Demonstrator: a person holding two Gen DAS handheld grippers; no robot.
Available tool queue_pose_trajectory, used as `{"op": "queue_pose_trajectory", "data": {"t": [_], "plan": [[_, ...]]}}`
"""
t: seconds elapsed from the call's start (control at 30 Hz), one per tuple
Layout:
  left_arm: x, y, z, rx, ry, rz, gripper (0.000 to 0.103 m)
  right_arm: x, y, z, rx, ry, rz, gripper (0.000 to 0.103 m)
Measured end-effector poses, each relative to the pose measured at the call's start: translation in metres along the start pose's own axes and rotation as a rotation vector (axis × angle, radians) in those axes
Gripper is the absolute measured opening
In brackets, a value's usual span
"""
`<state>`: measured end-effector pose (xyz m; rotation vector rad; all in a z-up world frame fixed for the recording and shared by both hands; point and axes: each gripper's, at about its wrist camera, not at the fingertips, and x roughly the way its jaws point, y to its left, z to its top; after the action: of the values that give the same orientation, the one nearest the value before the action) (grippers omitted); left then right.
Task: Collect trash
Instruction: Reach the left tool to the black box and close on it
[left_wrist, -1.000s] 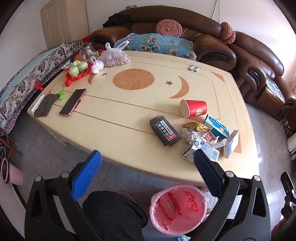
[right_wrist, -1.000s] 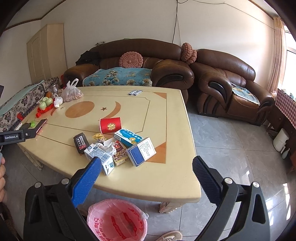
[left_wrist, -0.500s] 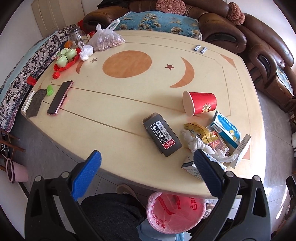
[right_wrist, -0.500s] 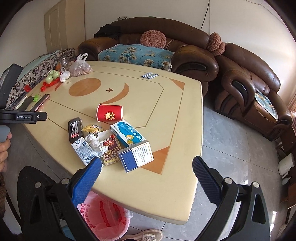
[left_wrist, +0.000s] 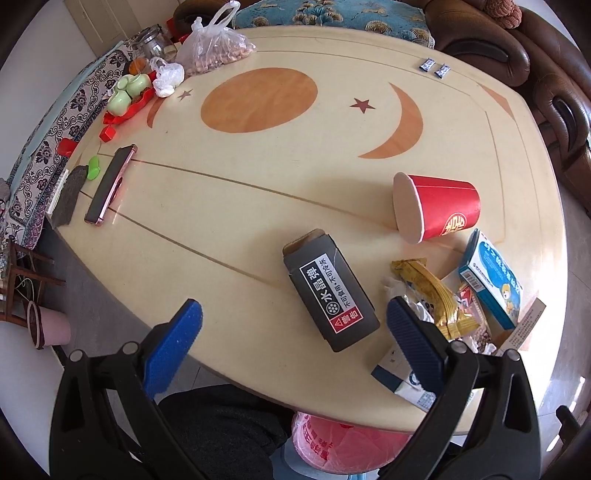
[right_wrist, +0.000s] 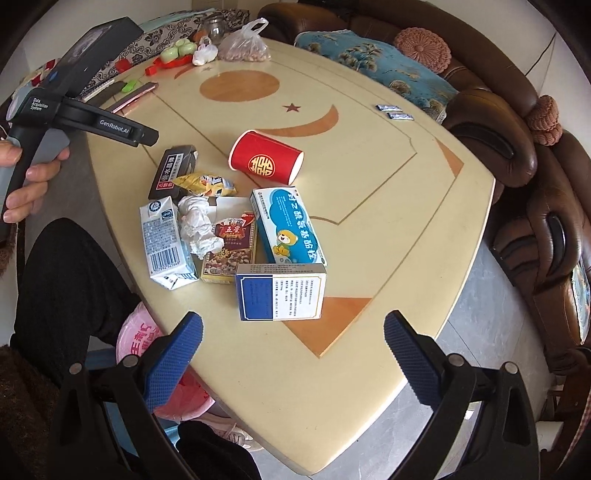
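Trash lies in a cluster near the table's front right corner. A black carton (left_wrist: 330, 294) (right_wrist: 173, 171) lies flat; my open left gripper (left_wrist: 293, 326) hovers just in front of it, empty. Behind it a red paper cup (left_wrist: 436, 206) (right_wrist: 265, 162) lies on its side. A yellow wrapper (left_wrist: 434, 295) (right_wrist: 205, 184), crumpled tissue (right_wrist: 197, 225), milk carton (right_wrist: 165, 242), snack box (right_wrist: 229, 251), blue bear box (right_wrist: 286, 227) and blue-white box (right_wrist: 280, 291) crowd together. My open right gripper (right_wrist: 291, 341) hangs empty just before the blue-white box. A pink-lined trash bin (left_wrist: 343, 439) (right_wrist: 138, 338) stands below the table edge.
A phone (left_wrist: 110, 182), green clip (left_wrist: 94, 168), tea set on a red tray (left_wrist: 127, 98), plastic bags (left_wrist: 210, 46) and two small packets (left_wrist: 434, 67) lie farther back. Brown sofas (right_wrist: 517, 147) ring the table (left_wrist: 258, 173). A person's hand (right_wrist: 26, 177) and dark-clad leg (right_wrist: 62, 280) are at left.
Both grippers have moved forward and down over the table toward the trash pile, which now fills more of each view. Both stay open and empty.
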<state>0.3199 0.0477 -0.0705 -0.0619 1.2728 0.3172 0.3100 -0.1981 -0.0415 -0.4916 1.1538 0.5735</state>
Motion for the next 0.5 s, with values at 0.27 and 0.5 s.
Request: {"op": "queue_pose_trajectory", "data": {"t": [0.27, 0.5], "plan": [[0.042, -0.003, 0.011, -0.049, 0.07, 0.021, 0.098, 0.032, -0.006, 0.0, 0.013, -0.021, 0.073, 0.096], [0.064, -0.01, 0.013, -0.035, 0.097, 0.028, 0.098, 0.064, -0.013, -0.01, 0.08, -0.074, 0.142, 0.096]]}}
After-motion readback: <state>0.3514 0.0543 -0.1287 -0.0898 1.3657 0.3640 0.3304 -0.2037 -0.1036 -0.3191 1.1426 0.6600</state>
